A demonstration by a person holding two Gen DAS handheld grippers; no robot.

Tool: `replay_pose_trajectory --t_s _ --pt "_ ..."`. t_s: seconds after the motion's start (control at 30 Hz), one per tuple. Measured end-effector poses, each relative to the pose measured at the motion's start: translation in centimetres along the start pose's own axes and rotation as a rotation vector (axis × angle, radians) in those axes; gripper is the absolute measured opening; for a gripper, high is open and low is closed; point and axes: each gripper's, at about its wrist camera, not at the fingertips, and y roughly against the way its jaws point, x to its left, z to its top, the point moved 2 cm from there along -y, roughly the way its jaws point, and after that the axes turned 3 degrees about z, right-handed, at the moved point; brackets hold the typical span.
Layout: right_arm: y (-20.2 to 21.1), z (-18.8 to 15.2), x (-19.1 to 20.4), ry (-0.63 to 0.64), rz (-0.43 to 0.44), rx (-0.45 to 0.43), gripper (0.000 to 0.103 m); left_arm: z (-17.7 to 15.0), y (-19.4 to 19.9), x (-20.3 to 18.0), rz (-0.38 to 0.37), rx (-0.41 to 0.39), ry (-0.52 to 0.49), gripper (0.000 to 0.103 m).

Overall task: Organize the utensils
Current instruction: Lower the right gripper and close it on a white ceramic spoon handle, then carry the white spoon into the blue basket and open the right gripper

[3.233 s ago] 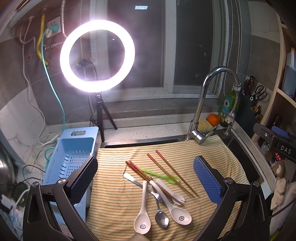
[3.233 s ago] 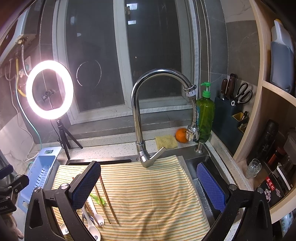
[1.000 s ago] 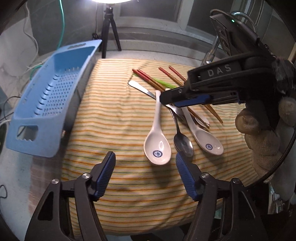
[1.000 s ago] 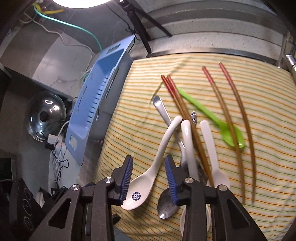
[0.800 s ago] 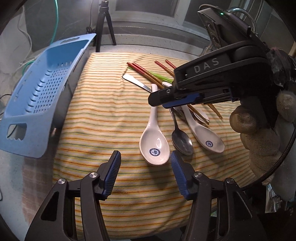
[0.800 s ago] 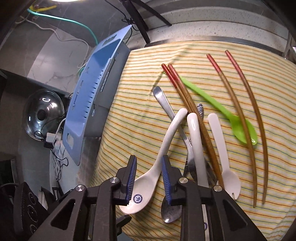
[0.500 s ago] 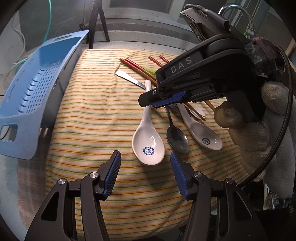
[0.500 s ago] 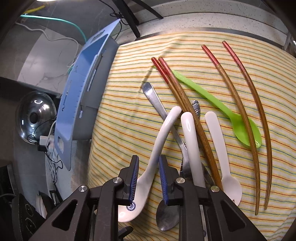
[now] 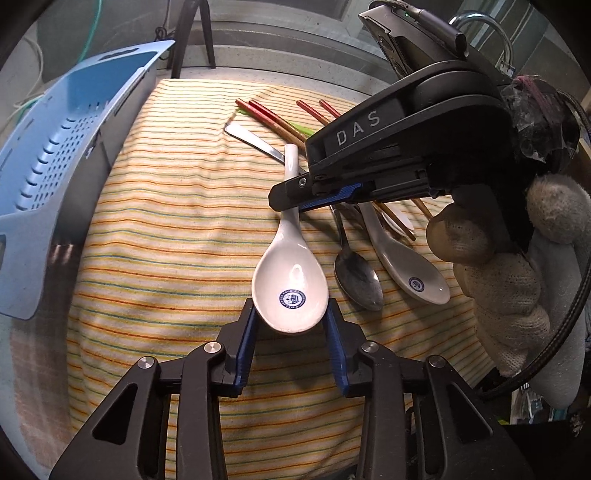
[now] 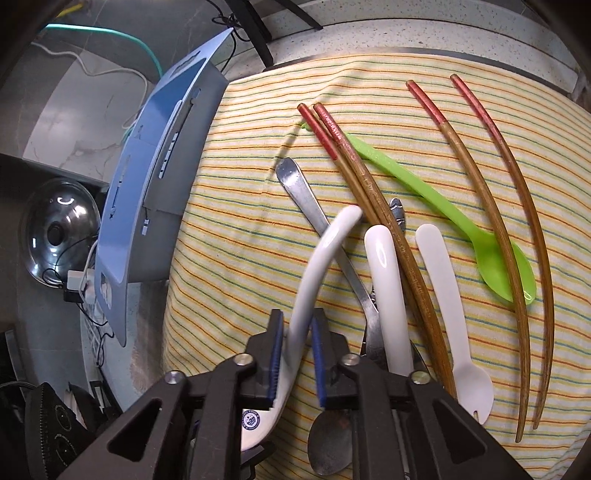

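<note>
Gripping the bowl of the white spoon with the left gripper, jaws narrowed against both sides. Pinching that spoon's handle with the right gripper, jaws nearly closed. Lying on the striped cloth among chopsticks.

- It was a home kitchen.
- A chrome faucet rose behind a striped cloth.
- A blue dish drainer and pot lid sat nearby.

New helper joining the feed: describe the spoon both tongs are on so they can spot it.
On the striped cloth beside the blue basket, find the utensil pile. It is the leftmost white spoon, bowl between the left tongs, handle between the right tongs; the other white spoon lies untouched.
</note>
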Motion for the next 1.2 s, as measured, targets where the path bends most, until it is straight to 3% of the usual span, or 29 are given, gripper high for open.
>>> replay_pose_trajectory --t_s 0.1,0.23,0.67,0.93,1.2 --pt "0.1 0.0 0.1 0.000 0.004 -0.008 0.010 0.0 0.0 0.2 0.003 -0.001 -0.007 0.026" --pt "0.7 0.0 0.2 0.004 0.013 -0.022 0.009 0.0 0.4 0.7 -0.006 -0.005 0.002 0.009" --pt "1.9 0.1 1.4 0.005 0.039 -0.058 0.009 0.5 1.8 0.9 0.006 -0.039 -0.005 0.008" --pt "3.0 1.3 4.5 0.036 0.063 -0.101 0.008 1.6 4.1 1.9 0.011 -0.091 0.002 0.008" --pt "3.0 4.3 9.0 0.078 0.090 -0.135 0.008 3.7 6.2 5.6 0.027 -0.151 0.040 0.008"
